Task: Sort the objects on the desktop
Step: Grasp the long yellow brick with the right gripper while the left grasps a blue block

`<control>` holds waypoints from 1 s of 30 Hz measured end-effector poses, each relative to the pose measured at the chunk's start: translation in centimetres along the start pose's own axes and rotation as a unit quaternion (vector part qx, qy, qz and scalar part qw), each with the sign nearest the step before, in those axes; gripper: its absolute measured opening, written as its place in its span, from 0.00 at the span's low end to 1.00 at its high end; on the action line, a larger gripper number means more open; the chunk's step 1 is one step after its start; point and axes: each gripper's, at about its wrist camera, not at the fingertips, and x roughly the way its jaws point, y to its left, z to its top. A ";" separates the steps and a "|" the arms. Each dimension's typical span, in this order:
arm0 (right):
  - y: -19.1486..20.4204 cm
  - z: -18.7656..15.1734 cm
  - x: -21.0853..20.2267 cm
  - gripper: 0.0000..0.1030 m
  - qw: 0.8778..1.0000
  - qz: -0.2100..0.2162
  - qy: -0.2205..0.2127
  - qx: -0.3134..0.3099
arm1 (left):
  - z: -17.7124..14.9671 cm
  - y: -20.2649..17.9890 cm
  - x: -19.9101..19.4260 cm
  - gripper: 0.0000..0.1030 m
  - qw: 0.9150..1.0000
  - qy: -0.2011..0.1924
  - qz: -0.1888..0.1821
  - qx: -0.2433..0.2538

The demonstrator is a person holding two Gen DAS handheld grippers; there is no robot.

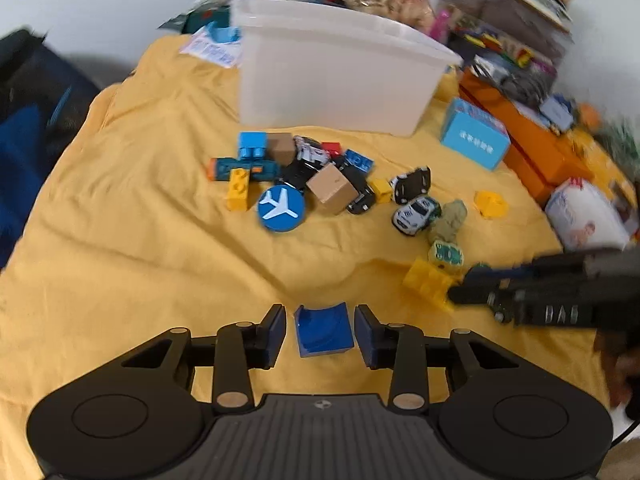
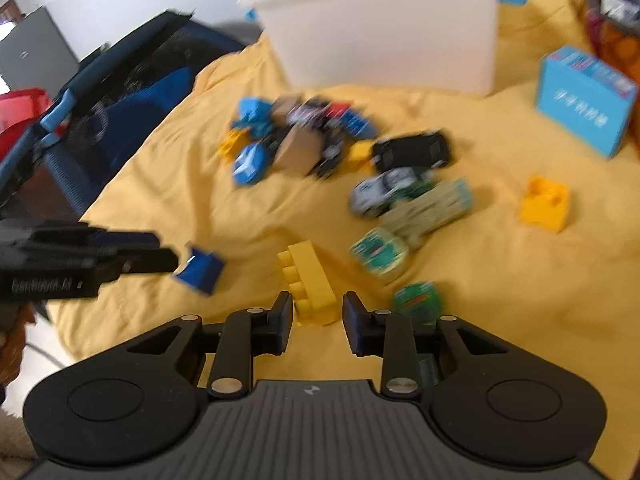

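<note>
The left tool [image 1: 320,330] is spread apart, its fingers flanking a dark blue block [image 1: 323,330] without touching it. The right tool [image 2: 316,322] is likewise released around the near end of one long yellow brick [image 2: 310,286] on the yellow cloth [image 1: 140,240]. In front of the white plastic bin [image 1: 336,76] lies a heap with two cardboard cubes [image 1: 334,188], one round blue airplane disc [image 1: 280,209] and several toy cars; one white police car [image 1: 416,214] sits to the heap's right.
</note>
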 end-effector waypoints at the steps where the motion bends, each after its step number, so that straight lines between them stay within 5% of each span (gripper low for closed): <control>1: -0.1 0.0 -0.2 0.32 1.000 -0.015 -0.005 -0.008 | 0.0 -0.3 0.1 0.40 1.000 0.002 0.001 0.009; 6: 2.2 -0.2 -2.4 0.31 0.991 -0.025 -0.038 -0.125 | -0.1 -1.1 0.2 0.40 0.999 0.006 0.005 0.041; 10: 4.4 -0.6 -1.0 0.32 0.977 -0.057 -0.026 -0.204 | -0.3 -1.0 0.8 0.40 0.999 0.016 0.012 0.045; 14: 4.1 -0.3 1.3 0.41 0.977 -0.080 -0.006 -0.199 | -0.5 -0.6 1.2 0.42 0.999 0.025 0.019 0.041; 16: 3.8 -0.5 1.6 0.40 0.979 -0.064 0.003 -0.194 | -0.6 -0.4 1.5 0.45 0.999 0.026 0.013 0.037; 18: 4.2 -0.6 1.7 0.26 0.978 -0.058 0.017 -0.198 | -0.7 -0.4 1.7 0.45 0.999 0.029 0.007 0.034; 30: 4.7 -1.2 2.2 0.32 0.984 -0.051 0.038 -0.169 | -0.6 -1.2 2.2 0.45 0.998 0.037 0.002 0.056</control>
